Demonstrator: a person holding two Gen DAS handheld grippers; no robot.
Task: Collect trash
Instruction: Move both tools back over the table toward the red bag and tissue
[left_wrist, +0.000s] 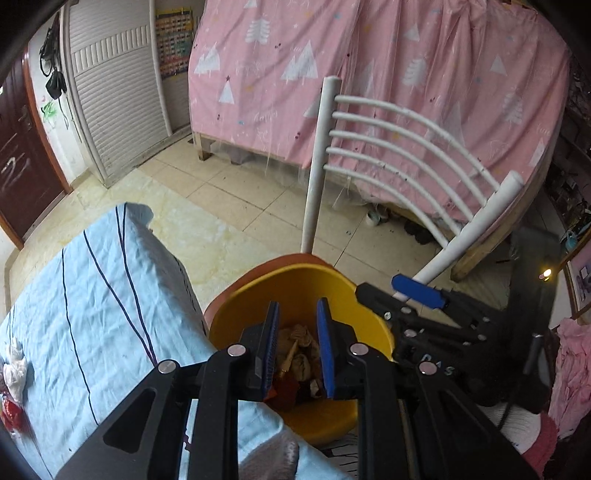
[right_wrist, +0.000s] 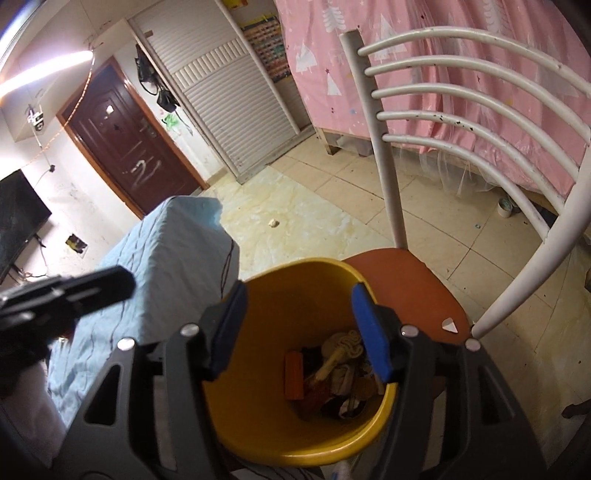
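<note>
Right gripper (right_wrist: 299, 328) gapes over yellow bin (right_wrist: 258, 424); only left view shows table trash (left_wrist: 14, 373).

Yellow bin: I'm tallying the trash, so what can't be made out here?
- Left wrist view: the left gripper covers most of the trash in the yellow bin.
- Right wrist view: the right gripper hides part of the pile.
- Left wrist view: white and red scraps on the table, cut by the edge.
- Right wrist view: floor lump, too small to name.

Bin (left_wrist: 255, 295) bottom hidden under trash (right_wrist: 332, 380)
</note>
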